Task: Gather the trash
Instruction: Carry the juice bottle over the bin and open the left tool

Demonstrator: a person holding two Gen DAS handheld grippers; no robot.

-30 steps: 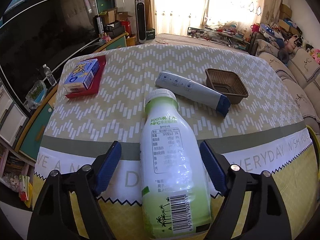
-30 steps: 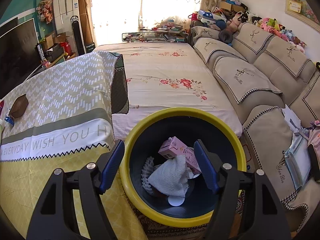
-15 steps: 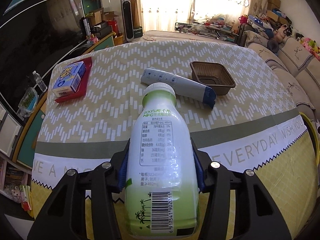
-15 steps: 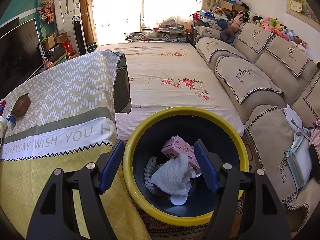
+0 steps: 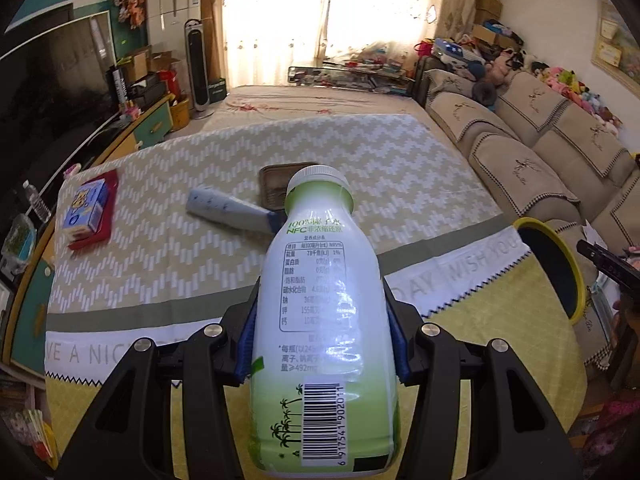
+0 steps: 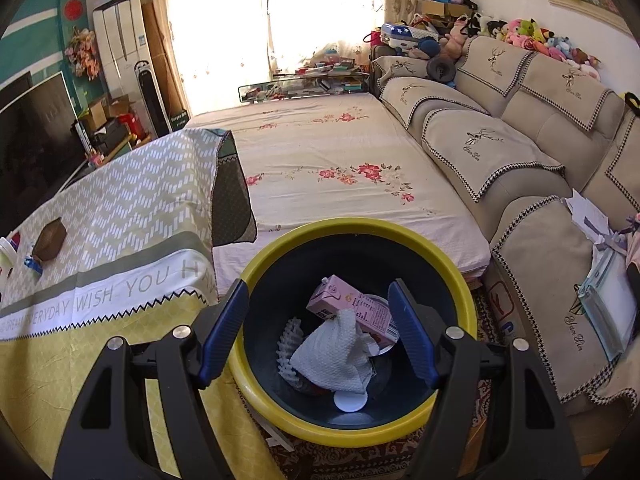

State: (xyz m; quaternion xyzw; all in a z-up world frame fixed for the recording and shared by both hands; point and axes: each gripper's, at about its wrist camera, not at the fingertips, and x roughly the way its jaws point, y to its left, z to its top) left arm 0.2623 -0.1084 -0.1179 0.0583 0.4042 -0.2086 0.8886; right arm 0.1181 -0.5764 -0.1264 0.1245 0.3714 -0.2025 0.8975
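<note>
Already bin (image 6: 256,268) w/ pink carton (image 6: 352,310), tissue (image 6: 332,354) inside.

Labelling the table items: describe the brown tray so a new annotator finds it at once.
Start from the zigzag-patterned tablecloth seen by the left wrist camera. Toward its far end, behind the cap of the held bottle, sits the brown tray, just beyond the grey tube. It is the only dark, open, rectangular container there.

wrist views angled down, sharing bin (image 6: 452,264)
</note>
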